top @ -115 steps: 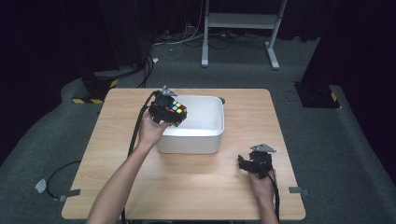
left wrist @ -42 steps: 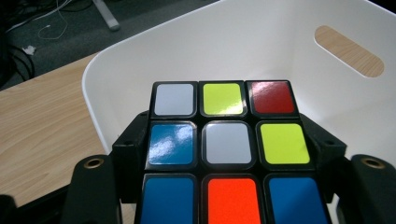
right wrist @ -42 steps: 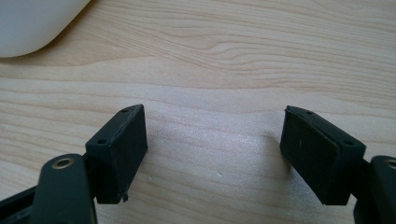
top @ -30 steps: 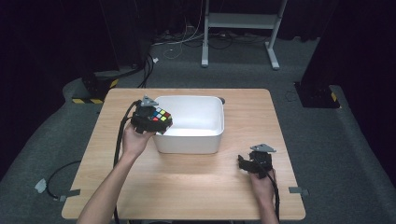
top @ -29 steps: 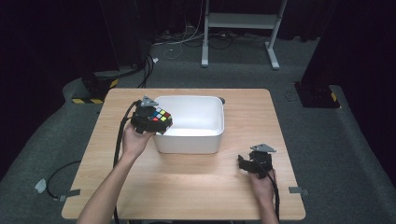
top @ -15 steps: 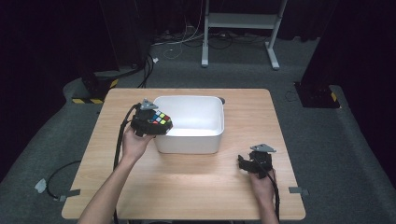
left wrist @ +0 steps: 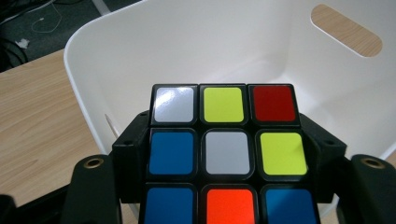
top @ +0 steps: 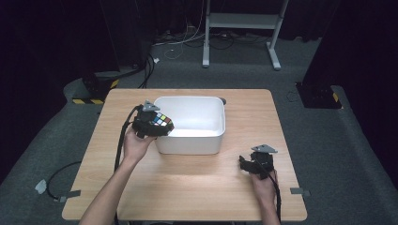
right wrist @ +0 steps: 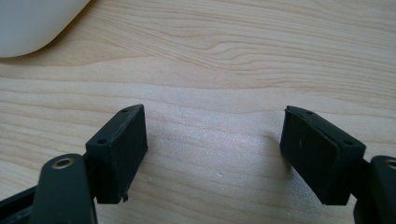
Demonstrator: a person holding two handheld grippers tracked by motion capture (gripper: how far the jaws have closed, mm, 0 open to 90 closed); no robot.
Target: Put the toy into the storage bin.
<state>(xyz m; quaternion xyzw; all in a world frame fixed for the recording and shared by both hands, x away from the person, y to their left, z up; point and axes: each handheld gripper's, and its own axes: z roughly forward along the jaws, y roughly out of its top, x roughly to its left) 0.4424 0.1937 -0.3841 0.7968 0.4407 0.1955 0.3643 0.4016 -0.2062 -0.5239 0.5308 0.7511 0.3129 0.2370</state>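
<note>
Wooden desk (top: 197,187): left hand-held gripper (top: 152,123) grasps multicoloured puzzle cube (left wrist: 224,149) at white plastic bin (top: 190,140) rim, centre frame, unreleased; right hand-held gripper (right wrist: 212,154) spread, idle.

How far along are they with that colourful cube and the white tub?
Done: the left gripper is shut on the puzzle cube, lifted off the table. In hand: it holds the cube at the near-left corner of the white tub, whose inside looks bare. Which way the cube is headed, I cannot tell. Left: setting it down and letting go. The right gripper rests open on the table.
</note>
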